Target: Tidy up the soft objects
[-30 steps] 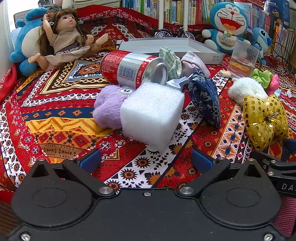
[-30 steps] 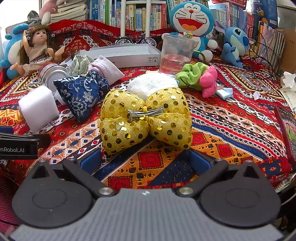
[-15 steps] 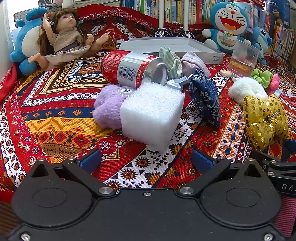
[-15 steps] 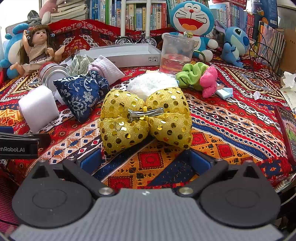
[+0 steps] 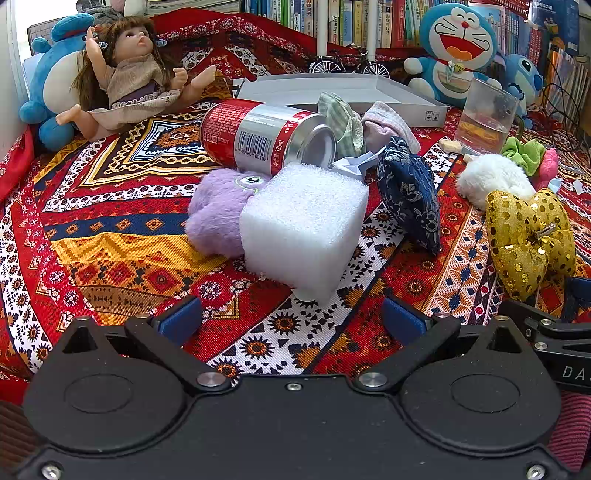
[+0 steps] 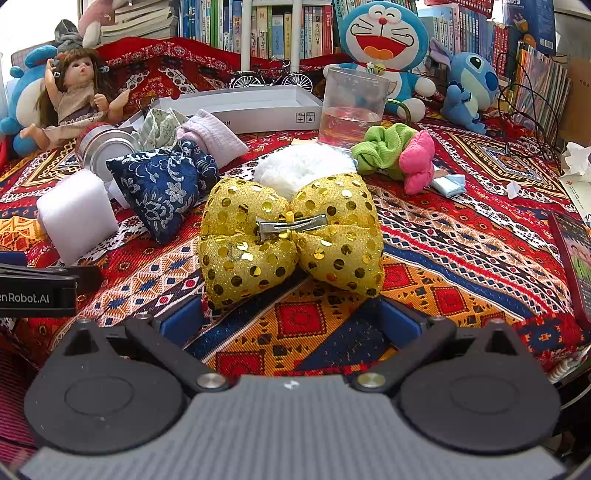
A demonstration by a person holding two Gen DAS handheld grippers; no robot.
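The left gripper has its blue fingers spread wide and holds nothing; it sits low over the patterned cloth, with a white foam block just ahead of the gap between the fingers. A purple plush toy presses against the block's left side, and a red and silver drink can lies on its side just behind both, its open end toward the block. To the right of the block a dark blue flowered pouch stands on edge, with a bit of folded white paper between it and the can. Behind the can lie a green checked cloth and a pale pink sock, and behind those a flat white box. A doll sits at the far left against a blue plush. The right gripper is likewise spread open and empty, with a gold sequined bow lying on the cloth just in front of its fingers, clip side up. A white fluffy ball touches the bow's far edge. Beyond it stands a clear cup part full of liquid, with a green scrunchie and a pink soft toy just to its right. A blue cat plush and a smaller blue plush sit at the back before shelves of books.
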